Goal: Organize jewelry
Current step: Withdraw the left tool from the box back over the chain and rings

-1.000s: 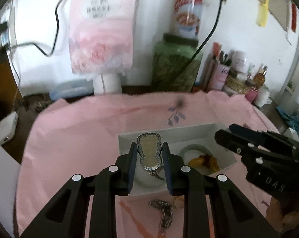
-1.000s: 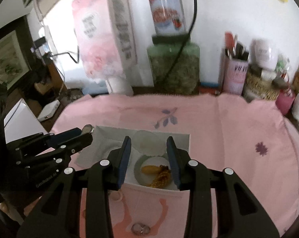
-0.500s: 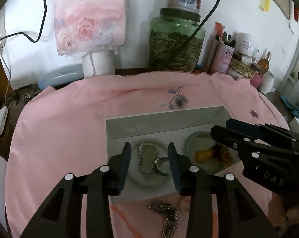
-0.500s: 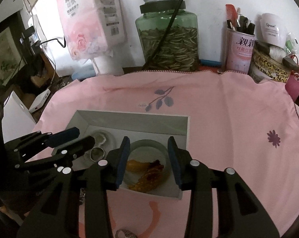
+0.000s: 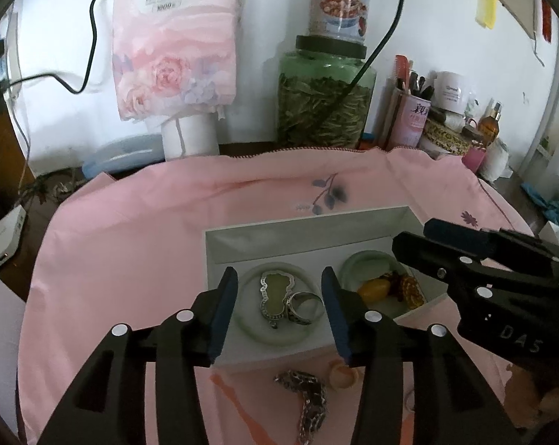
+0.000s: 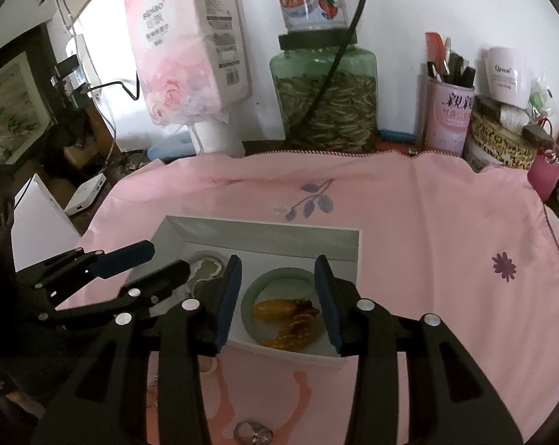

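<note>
Both the left gripper [image 5: 279,309] and right gripper [image 6: 277,296] are hovering empty, jaws just been opening, while the silver-framed pale pendant [image 5: 273,294] is lying in the shallow white box [image 5: 301,237].

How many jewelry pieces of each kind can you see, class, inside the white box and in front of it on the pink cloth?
Jade bangles: 2
Pendants: 1
Rings: 3
Amber pieces: 2
Chain bracelets: 1
Total: 9
</note>
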